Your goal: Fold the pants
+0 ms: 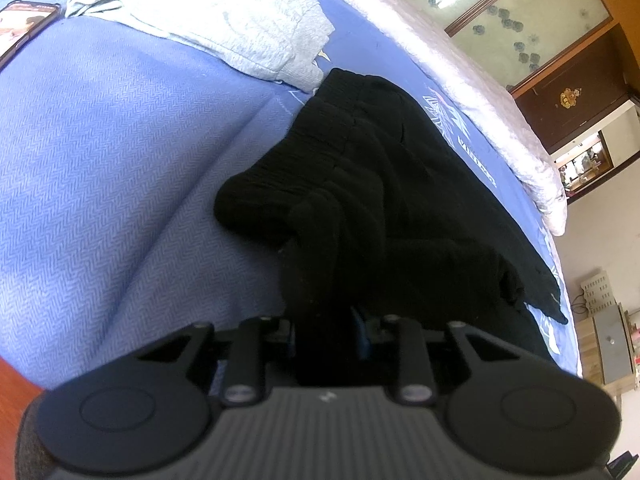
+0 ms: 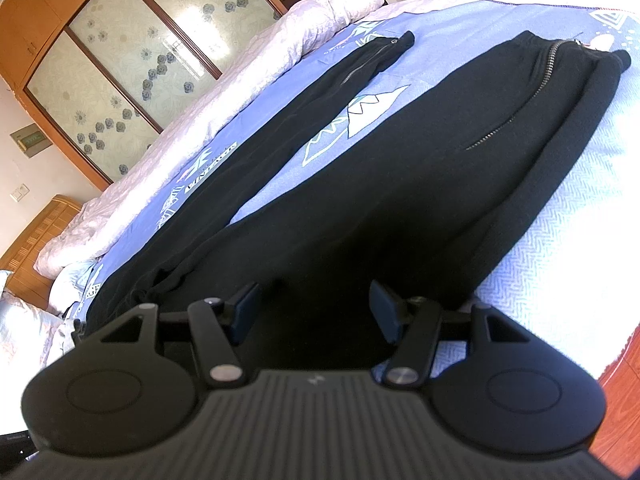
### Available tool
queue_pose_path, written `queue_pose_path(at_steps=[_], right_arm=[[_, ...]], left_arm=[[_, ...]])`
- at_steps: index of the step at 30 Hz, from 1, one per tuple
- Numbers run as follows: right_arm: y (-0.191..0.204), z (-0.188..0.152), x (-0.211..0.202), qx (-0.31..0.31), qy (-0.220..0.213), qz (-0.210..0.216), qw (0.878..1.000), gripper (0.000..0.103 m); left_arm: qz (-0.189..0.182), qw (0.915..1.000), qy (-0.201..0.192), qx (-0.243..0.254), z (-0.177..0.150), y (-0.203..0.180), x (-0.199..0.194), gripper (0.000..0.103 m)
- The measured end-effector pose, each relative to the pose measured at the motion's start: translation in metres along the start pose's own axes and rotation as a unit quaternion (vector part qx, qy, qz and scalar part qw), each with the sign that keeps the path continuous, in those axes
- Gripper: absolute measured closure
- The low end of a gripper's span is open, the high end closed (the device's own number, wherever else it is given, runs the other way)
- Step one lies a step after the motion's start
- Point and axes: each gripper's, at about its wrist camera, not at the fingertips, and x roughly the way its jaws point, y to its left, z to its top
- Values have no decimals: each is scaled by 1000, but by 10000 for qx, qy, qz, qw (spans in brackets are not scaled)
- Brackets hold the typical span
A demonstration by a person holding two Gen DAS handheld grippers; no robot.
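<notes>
One pair of black fabric pants [image 2: 400, 168] lies spread on the blue herringbone bedsheet [image 1: 120, 168], and both grippers are at it. The left gripper [image 1: 326, 320] has its fingers pinched together on a bunched fold of the black cloth, which rises straight out from between them; beyond the fingertips the ribbed waistband end sits humped up. Ahead and to the left of those fingers lies one pale grey folded garment [image 1: 224, 20], just touching the pants' far edge, and further left one phone [image 1: 24, 26] with a lit screen rests at the bed's edge.

Over to the right gripper [image 2: 316, 308]: its two fingers [image 2: 386, 312] stand wide apart, black cloth showing in the gap between them, though whether they touch it is hard to say. Ahead of them two legs stretch away, splitting apart with a printed strip of sheet between. Two zippers show, one on each leg. To the left of the fingers a pale pink quilted duvet [image 2: 192, 112] is bunched along the bed, with a wooden wardrobe [image 2: 132, 44] of two flowered glass doors behind.
</notes>
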Motion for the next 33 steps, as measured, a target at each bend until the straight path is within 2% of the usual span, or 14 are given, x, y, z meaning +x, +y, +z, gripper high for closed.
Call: queue_pose_path(at_steps=[17, 20, 25, 28, 33], right_arm=[[2, 8, -4, 39, 96, -74, 9999, 42], [-5, 21, -25, 185, -284, 62, 9994, 42], [-33, 55, -60, 326, -919, -440, 9943, 42], [-50, 72, -69, 472, -1036, -720, 9909, 42], [-44, 110, -62, 364, -1053, -628, 9918, 41]], left_arm=[[-8, 10000, 50, -28, 3, 2, 0, 78], [-9, 9999, 134, -26, 7, 2, -1, 78], [41, 9998, 179, -28, 12, 1, -6, 68], [271, 9995, 8, 189, 18, -5, -24, 66], [364, 9976, -564, 196, 50, -11, -61, 66]])
